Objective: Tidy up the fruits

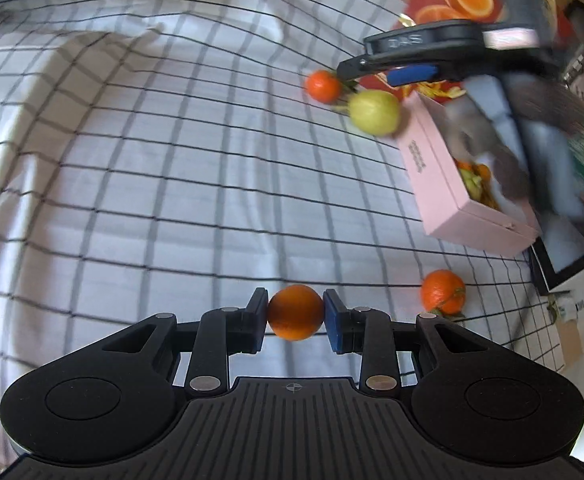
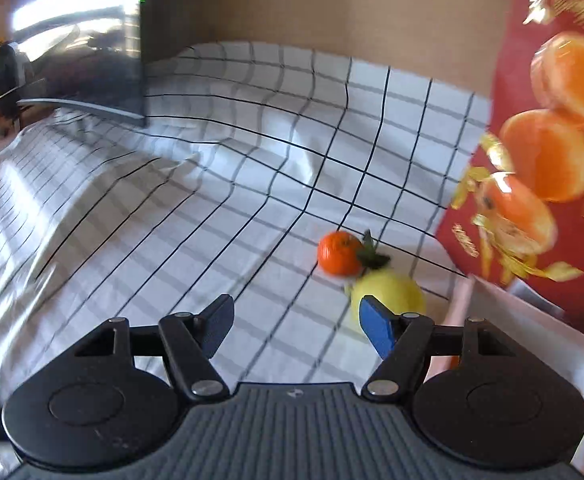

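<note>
The left claw pinches an orange over the checked tabletop. The right claw, blurred, stands open and empty beside a lemon that partly hides behind its blue pad. A pink box holds fruit, hard to make out.

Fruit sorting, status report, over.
Left gripper shut on orange. Right gripper open, empty. Pink box partly filled. Nothing blocking.
</note>
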`<state>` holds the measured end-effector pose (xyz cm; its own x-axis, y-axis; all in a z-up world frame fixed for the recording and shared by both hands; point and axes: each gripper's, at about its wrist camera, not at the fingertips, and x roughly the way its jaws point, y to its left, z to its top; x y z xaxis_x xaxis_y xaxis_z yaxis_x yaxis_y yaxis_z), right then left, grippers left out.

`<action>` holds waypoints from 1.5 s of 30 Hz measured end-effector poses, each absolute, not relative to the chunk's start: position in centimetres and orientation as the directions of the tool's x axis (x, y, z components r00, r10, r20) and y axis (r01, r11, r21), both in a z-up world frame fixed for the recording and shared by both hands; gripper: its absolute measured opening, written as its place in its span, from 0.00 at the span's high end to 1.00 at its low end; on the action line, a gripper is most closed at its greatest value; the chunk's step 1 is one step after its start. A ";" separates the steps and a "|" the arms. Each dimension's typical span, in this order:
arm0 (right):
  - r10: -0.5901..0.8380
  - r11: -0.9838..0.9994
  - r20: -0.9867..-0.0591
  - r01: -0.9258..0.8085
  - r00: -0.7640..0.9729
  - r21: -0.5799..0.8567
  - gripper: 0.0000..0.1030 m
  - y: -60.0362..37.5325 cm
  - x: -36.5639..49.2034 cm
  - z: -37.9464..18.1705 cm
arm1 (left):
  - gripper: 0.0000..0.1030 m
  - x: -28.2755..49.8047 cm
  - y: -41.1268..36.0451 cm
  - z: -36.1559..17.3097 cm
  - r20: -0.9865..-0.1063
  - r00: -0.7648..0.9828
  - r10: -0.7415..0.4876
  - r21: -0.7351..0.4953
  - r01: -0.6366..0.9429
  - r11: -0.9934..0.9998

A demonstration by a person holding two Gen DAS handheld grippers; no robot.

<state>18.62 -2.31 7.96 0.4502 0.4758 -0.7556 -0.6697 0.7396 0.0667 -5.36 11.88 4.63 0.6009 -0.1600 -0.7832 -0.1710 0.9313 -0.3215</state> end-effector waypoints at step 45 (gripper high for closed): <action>0.252 0.954 -0.705 -0.291 0.663 0.067 0.57 -24.4 -0.8 11.1 | 0.67 13.6 -1.8 12.8 -0.643 0.648 -0.409 -0.268 0.310 0.912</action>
<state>-0.82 -24.43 11.12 0.6629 0.2522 -0.7049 -0.2914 0.9542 0.0674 13.62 -1.77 12.75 0.6477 -0.4089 -0.6429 0.3097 0.9122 -0.2681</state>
